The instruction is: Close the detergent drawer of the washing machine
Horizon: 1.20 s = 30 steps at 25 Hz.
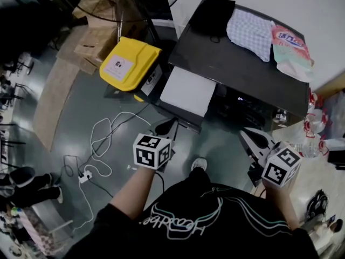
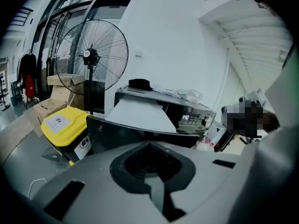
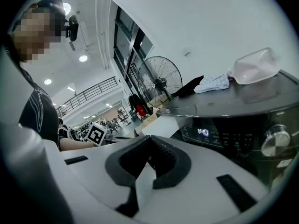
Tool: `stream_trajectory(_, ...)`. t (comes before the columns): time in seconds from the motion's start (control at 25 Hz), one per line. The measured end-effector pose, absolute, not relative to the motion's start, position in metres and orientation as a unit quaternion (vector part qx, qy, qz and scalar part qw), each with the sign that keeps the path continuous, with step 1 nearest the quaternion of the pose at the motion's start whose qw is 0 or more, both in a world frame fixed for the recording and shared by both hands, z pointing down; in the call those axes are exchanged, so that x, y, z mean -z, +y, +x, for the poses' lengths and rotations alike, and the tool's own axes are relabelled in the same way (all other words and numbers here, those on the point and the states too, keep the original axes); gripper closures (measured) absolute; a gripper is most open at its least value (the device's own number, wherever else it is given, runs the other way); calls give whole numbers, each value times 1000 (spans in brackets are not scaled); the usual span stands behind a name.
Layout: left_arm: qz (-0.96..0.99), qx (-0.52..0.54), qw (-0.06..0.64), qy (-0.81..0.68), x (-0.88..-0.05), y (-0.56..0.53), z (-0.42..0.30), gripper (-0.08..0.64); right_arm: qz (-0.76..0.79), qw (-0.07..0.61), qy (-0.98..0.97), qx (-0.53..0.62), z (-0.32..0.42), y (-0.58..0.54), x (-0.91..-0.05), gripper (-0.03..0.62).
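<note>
Well, both pairs of fingers are sitting pressed together with nothing between them. The left gripper [image 2: 149, 143] is showing its dark pads meeting at the tip, and the right gripper [image 3: 150, 143] is showing the same. Neither is touching anything.

From above, the left gripper is hovering just short of the detergent drawer [image 1: 187, 90], pointing at its dark front edge. The right gripper is waiting off to the side, near the machine's front but apart from it.

The drawer is standing pulled well out of the washing machine [image 1: 237, 72]. Its white top is jutting toward the person from the left part of the front, beside the lit display [image 2: 185, 117].

To my eye the left gripper is the one lining up for the push, and closed jaws are serving well as a blunt pusher. I would be setting the tip square on the middle of the drawer's front edge and driving straight along the slide, keeping level and not bearing down on the white top. An off-centre shove is likely to skew the drawer and bind it. Easing off near the end until the front is lying flush should finish it without a slam.

The right gripper is best kept clear of the knob [image 3: 273, 141] and the buttons.

The black cloth [image 1: 213, 15], the checked cloth [image 1: 250, 31] and the detergent pouch [image 1: 291, 47] are lying on the lid, well back from the drawer. They are blocking nothing.
</note>
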<state>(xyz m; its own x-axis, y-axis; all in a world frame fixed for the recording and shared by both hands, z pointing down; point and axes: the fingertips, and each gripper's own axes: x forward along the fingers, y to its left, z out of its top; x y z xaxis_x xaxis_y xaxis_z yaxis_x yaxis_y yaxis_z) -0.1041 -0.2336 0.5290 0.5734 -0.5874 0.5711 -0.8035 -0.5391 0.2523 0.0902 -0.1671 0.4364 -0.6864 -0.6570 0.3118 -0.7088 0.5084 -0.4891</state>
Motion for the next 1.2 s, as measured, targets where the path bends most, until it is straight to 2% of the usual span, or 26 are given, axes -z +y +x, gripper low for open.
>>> stream_trajectory(1.2,884,-195,229,-358,-529,-299,-67,537,458,16,-835,-303,104,-189,-459,565)
